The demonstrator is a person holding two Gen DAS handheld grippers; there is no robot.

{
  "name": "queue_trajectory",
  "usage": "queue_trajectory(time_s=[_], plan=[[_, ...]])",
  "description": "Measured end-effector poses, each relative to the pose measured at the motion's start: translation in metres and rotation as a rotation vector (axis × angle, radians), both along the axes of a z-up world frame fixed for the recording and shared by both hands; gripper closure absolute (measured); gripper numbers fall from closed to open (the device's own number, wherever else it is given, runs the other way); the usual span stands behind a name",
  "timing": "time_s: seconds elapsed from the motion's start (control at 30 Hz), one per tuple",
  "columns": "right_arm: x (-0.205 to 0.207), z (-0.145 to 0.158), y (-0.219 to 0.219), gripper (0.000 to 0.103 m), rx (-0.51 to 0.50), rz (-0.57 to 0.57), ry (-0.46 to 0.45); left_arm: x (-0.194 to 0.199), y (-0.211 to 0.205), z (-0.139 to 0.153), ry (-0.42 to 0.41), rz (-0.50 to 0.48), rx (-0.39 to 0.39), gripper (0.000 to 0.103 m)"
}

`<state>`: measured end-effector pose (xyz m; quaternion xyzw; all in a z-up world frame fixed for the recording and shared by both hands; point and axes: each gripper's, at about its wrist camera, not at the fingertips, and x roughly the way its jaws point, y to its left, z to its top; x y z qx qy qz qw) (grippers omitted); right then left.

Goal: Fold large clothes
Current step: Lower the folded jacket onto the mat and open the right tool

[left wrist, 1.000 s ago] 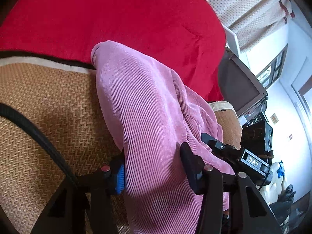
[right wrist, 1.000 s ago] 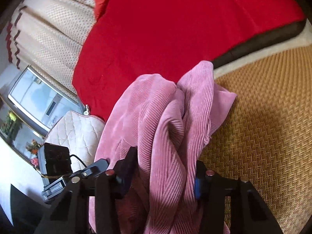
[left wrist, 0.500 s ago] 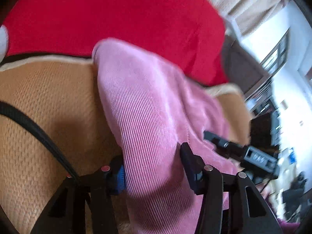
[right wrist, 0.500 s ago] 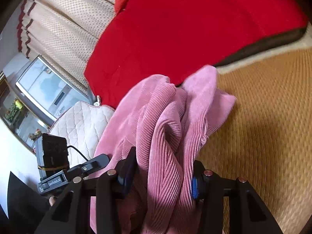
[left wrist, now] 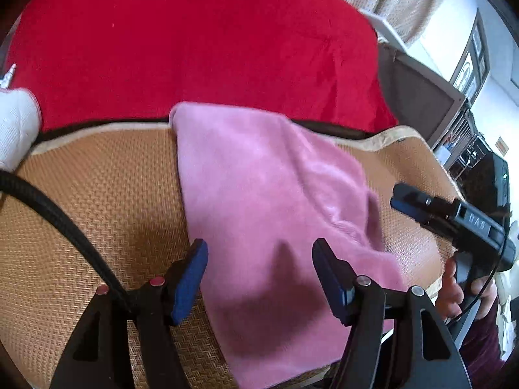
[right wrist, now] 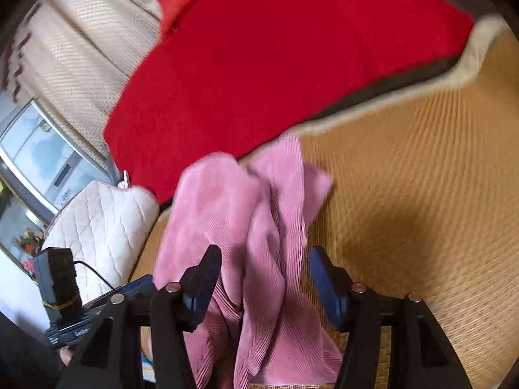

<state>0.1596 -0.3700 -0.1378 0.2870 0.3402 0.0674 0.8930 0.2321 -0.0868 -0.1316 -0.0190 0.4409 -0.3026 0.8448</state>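
The pink garment (left wrist: 269,201) lay in a long folded strip on the woven mat (left wrist: 97,194), its far end against the red quilt (left wrist: 194,48). Both the left gripper (left wrist: 258,275) and right gripper (right wrist: 264,278) were opening, pads clear of the cloth between them. This looked like release after a fold; next, I judged, a fresh grip at one end for the cross fold.

The pink garment (left wrist: 266,201) is soft ribbed corduroy cloth, matt, its ridges clear at six o'clock in the right wrist view. Under it lies a woven straw-like mat (left wrist: 97,201), tan and rough. The red blanket (left wrist: 194,42) at twelve o'clock looks fuzzy and matt. The quilted cushion (right wrist: 103,217) at nine o'clock is stitched cream fabric.
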Motion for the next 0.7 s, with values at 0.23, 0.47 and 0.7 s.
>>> queue_trajectory(time_s=[0.23, 0.47, 0.7], plan=[[0.031, 0.016, 0.040, 0.043, -0.091, 0.096, -0.011, -0.011, 0.000, -0.017, -0.024, 0.059, 0.154, 0.035], [0.072, -0.033, 0.057, 0.043, -0.217, 0.060, 0.182, -0.022, -0.017, -0.020, -0.120, 0.062, 0.259, 0.028], [-0.001, 0.031, 0.060, 0.043, -0.271, 0.015, 0.107, -0.090, -0.006, 0.040, -0.363, 0.247, 0.302, 0.017]])
